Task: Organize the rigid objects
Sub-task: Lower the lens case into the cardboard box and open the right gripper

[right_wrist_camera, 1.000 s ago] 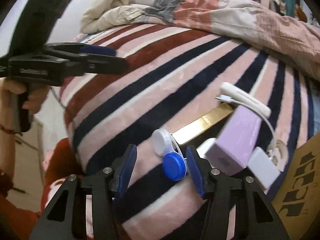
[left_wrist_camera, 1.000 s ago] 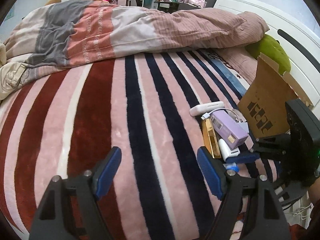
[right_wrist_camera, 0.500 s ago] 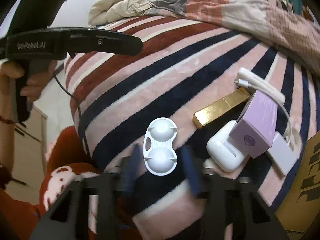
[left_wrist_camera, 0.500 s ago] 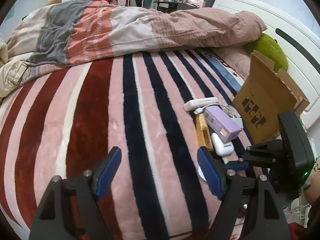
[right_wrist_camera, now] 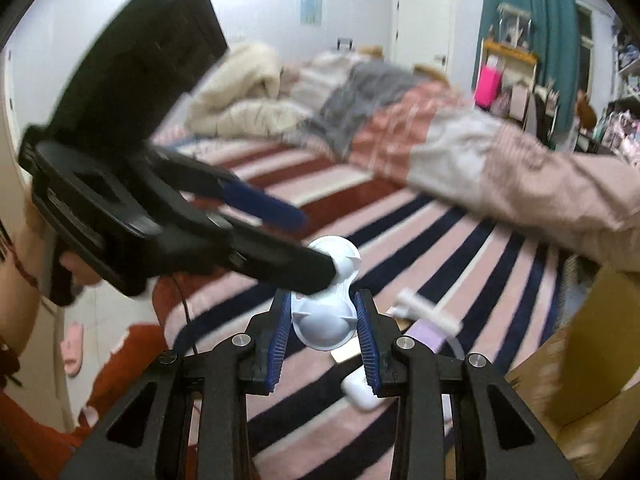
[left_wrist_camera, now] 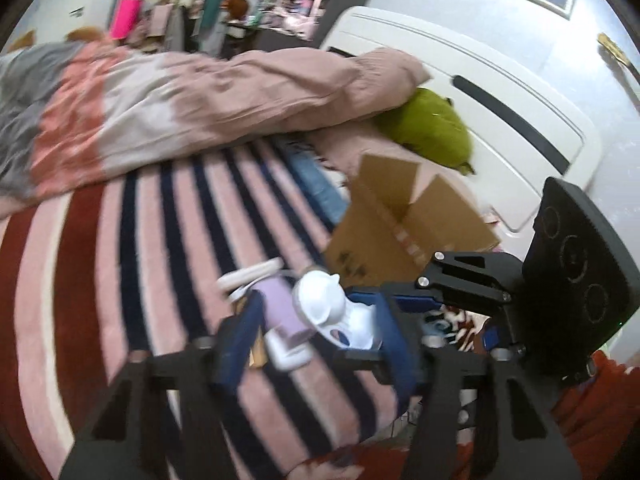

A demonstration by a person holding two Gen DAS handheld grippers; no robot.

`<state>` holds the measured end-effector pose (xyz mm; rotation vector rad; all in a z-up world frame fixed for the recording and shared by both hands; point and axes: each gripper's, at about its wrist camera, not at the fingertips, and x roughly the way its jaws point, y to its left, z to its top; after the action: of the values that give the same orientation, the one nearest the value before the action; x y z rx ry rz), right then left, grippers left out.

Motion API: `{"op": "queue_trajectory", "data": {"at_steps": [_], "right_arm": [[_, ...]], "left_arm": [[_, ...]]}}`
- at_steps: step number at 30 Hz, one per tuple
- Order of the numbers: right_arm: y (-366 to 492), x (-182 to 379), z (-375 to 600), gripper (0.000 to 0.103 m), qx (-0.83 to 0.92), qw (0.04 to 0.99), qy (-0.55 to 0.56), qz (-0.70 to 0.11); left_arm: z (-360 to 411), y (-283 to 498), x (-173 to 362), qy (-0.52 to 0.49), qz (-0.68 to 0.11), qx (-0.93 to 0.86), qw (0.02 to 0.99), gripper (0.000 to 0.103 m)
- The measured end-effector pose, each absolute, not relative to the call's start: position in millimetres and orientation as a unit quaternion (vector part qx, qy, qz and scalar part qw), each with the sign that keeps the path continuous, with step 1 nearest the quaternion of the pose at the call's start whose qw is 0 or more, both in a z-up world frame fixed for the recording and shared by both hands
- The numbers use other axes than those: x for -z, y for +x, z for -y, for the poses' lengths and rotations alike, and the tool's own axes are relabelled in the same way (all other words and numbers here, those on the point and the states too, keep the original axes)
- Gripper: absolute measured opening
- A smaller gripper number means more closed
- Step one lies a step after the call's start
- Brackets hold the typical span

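White lens case [right_wrist_camera: 323, 322] apparently gripper-held [right_wrist_camera: 324, 332].

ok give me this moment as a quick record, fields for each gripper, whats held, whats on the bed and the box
right gripper: shut on white lens case, lifted off the bed
left gripper: open, fingers either side of the case's other end
on striped blanket: white earbud case, purple box, white cable adapter
cardboard box: open, upright, beyond the items
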<state>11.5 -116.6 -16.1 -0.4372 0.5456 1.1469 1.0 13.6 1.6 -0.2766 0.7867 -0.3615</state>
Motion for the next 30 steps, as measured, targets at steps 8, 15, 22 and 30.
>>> {"op": "queue_trajectory", "data": {"at_steps": [8, 15, 22, 30], "right_arm": [[48, -11, 177, 0.027, -0.483, 0.824, -0.169, -0.245], [95, -11, 234, 0.027, -0.421, 0.847, -0.155, -0.285], [129, 6, 255, 0.027, -0.393, 0.833, -0.154, -0.358], [126, 7, 248, 0.040, -0.387, 0.825, -0.155, -0.381]], "left_arm": [[64, 72, -32, -0.093, -0.382, 0.227, 0.891, 0.021], [132, 128, -21, -0.062, -0.413, 0.255, 0.872, 0.021], [157, 148, 1, -0.043, -0.437, 0.249, 0.863, 0.021], [140, 129, -10, -0.027, -0.409, 0.211, 0.887, 0.057]]}}
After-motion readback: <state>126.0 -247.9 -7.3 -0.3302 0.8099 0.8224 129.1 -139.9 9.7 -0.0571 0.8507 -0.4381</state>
